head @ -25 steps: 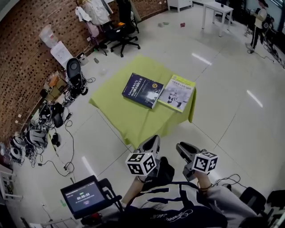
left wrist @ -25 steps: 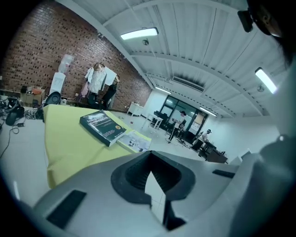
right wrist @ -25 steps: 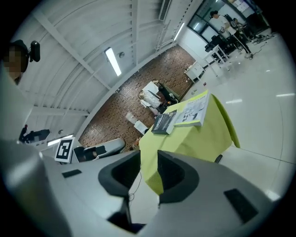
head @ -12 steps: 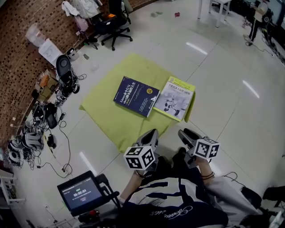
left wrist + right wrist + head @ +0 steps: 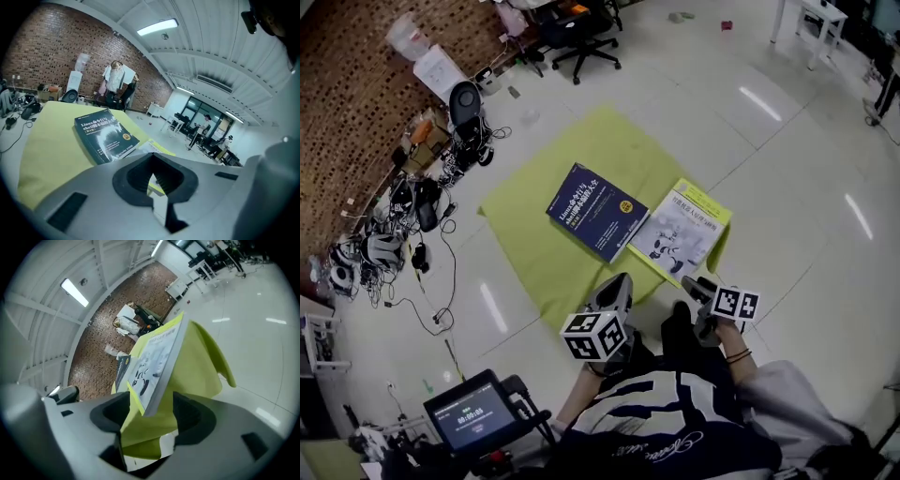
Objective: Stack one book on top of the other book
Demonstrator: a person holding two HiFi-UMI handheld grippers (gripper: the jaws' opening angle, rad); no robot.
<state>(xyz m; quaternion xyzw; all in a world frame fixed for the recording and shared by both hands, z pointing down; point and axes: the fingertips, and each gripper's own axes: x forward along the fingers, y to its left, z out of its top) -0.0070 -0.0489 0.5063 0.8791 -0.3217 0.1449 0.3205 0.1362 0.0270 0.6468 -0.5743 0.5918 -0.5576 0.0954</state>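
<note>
A dark blue book (image 5: 598,211) lies flat on a low table under a yellow-green cloth (image 5: 534,234). Beside it, to the right, lies a white and yellow book (image 5: 684,234) whose near corner juts over the table's edge. My right gripper (image 5: 698,287) is at that corner. Its jaws are opening, and in the right gripper view (image 5: 150,413) the corner of the white and yellow book (image 5: 154,357) stands between the pads, which are apart from it. My left gripper (image 5: 614,292) hovers at the table's near edge, shut and empty, pointing at the blue book (image 5: 105,138).
A black office chair (image 5: 581,37) stands behind the table. Bags, helmets and cables (image 5: 394,216) lie along the brick wall at the left. A tablet on a stand (image 5: 473,412) is near my left side. A white table (image 5: 811,23) stands at the far right.
Both grippers have come forward to the table's near edge. The right gripper has sunk, opened its jaws and come round the white and yellow book's corner.
</note>
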